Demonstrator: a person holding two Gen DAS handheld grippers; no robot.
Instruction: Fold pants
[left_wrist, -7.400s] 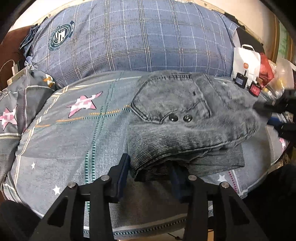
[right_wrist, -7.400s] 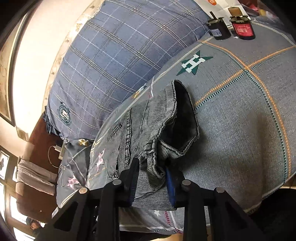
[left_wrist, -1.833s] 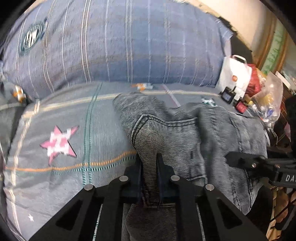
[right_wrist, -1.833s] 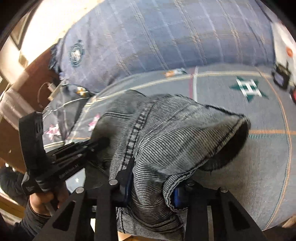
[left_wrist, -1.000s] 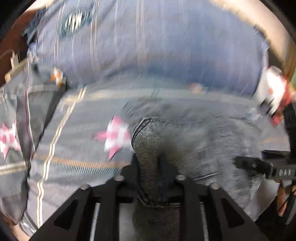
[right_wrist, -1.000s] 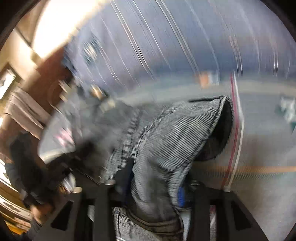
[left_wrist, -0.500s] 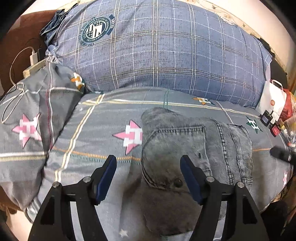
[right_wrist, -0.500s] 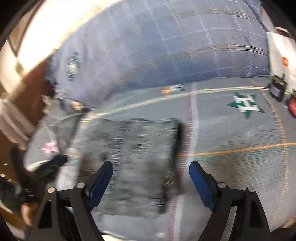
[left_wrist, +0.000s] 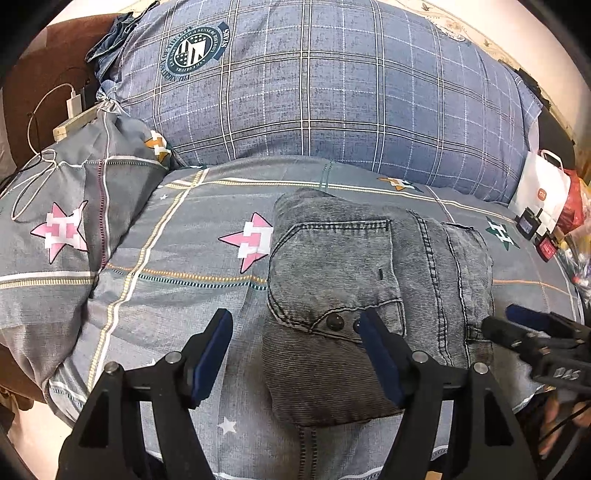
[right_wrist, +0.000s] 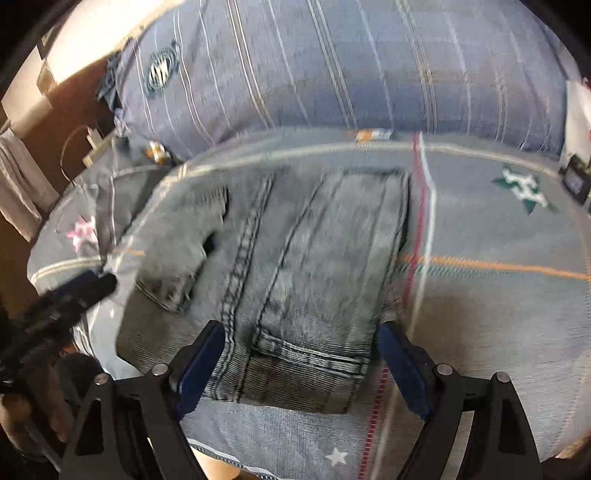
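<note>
Grey folded jeans (left_wrist: 373, 295) lie on the bed (left_wrist: 177, 302); both the left gripper (left_wrist: 295, 354) and right gripper (right_wrist: 301, 365) are spread wide, empty. Edges are best smoothed flat gently.

A bed fills the view, its grey bedspread (left_wrist: 177, 295) patterned with stars and stripes. Behind it sits a big blue plaid pillow (left_wrist: 332, 96) bearing a round crest. Brown headboard (left_wrist: 40, 92) at far left, a white charger (left_wrist: 74, 105) and cable beside it. A white paper bag (left_wrist: 541, 192) stands at the right edge.
</note>
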